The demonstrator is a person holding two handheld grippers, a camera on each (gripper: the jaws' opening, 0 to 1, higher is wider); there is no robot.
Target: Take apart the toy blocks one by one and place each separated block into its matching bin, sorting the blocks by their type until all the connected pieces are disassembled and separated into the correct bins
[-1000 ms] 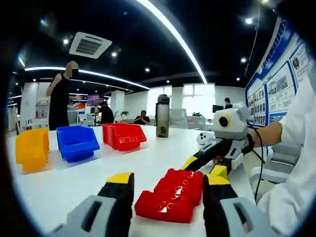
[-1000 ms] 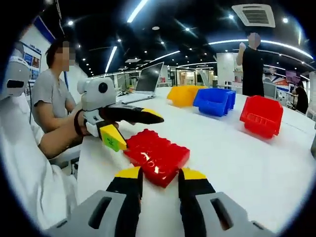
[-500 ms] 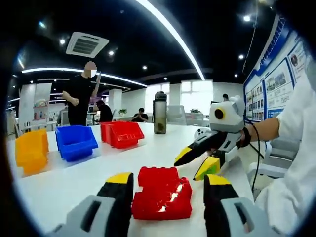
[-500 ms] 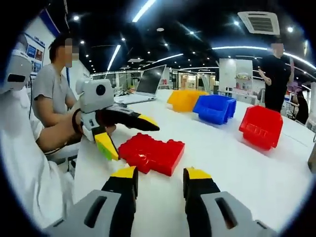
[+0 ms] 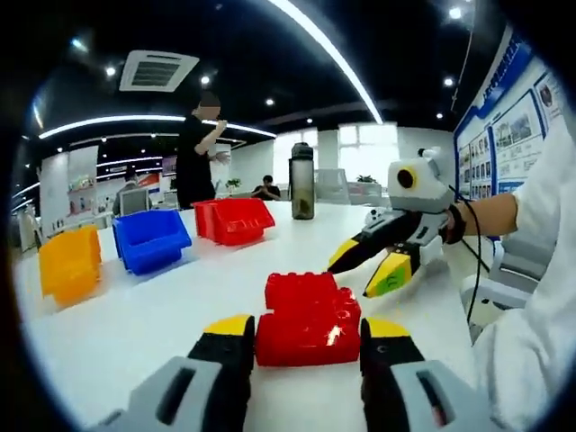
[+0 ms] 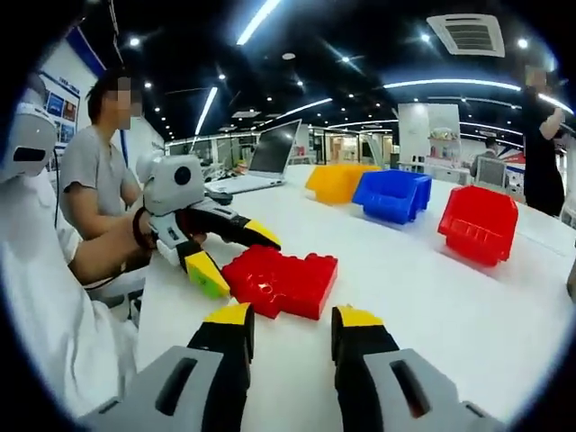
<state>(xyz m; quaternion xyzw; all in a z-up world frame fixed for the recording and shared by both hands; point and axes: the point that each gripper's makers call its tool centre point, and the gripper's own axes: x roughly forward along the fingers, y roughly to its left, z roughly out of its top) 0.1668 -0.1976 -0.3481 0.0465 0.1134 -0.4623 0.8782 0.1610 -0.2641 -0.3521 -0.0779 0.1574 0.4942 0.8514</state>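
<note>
A red block assembly lies flat on the white table, with a smaller stepped piece on its far side. My left gripper has its yellow-tipped jaws pressed against both sides of it. In the right gripper view the same left gripper comes in from the left and clamps the left end of the red block assembly. My right gripper stands open just short of the blocks, nothing between its jaws. In the left gripper view that right gripper hovers open behind the blocks.
A yellow bin, a blue bin and a red bin stand in a row across the table. A dark bottle stands beyond them. A laptop and a seated person are at the far side.
My left jaws have narrowed onto the sides of the red blocks, which have turned square to them. The right gripper has drawn back a little from the blocks. A standing person has walked across behind.
</note>
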